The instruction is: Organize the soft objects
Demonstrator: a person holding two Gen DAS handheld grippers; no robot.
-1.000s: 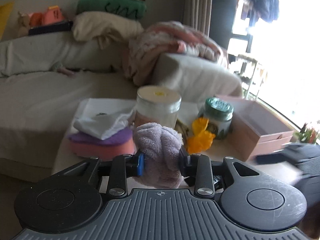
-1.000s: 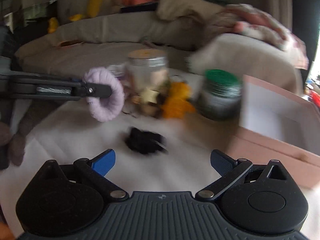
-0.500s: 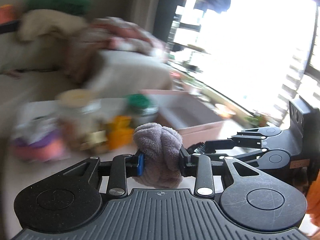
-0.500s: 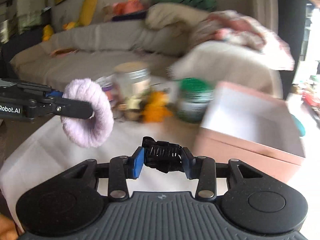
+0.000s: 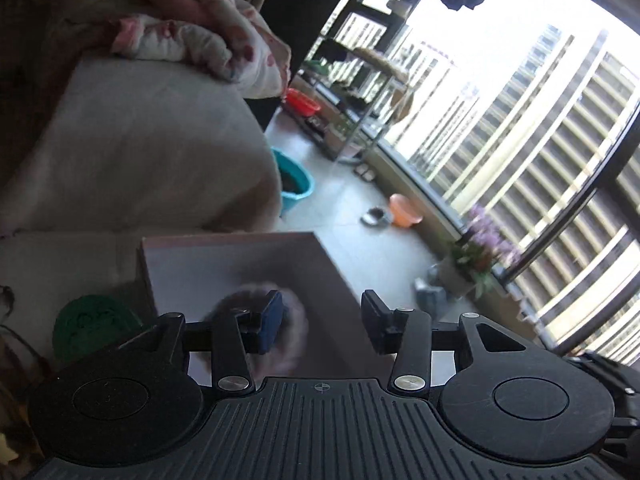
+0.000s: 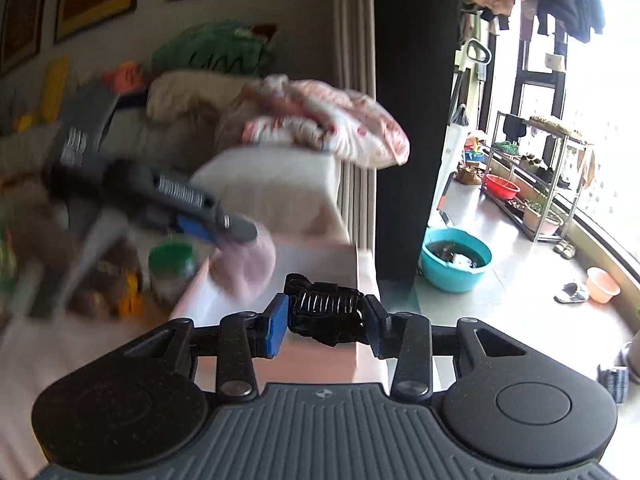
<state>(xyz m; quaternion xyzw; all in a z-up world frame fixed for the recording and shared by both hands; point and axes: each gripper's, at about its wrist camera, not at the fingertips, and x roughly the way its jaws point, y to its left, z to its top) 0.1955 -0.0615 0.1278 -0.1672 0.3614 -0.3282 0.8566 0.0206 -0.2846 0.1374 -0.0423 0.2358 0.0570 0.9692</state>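
- Left gripper [image 5: 322, 320]: jaws spread wide, nothing pinched between them.
- Scrunchie [image 5: 292, 320]: fluffy purple-grey ring, motion-blurred, beside the blue left finger pad, over the open box [image 5: 224, 256]. Can't tell whether it touches the pad or the box floor.
- From the right wrist view the scrunchie [image 6: 246, 266] looks pale lilac and soft, blurred, right under the left gripper's tip [image 6: 236, 230], above the box's near-left part.
- Box is pink with a pale inside, sitting on the table; the jar with the green lid [image 5: 94, 326] is just left of it.
- Right gripper [image 6: 326, 320]: jaws pressed onto a black hair claw clip [image 6: 326, 308], teeth showing, held over the box's [image 6: 344, 254] near edge.
- Sofa armrest [image 5: 152, 152] with a floral blanket [image 5: 192, 36] behind the box.
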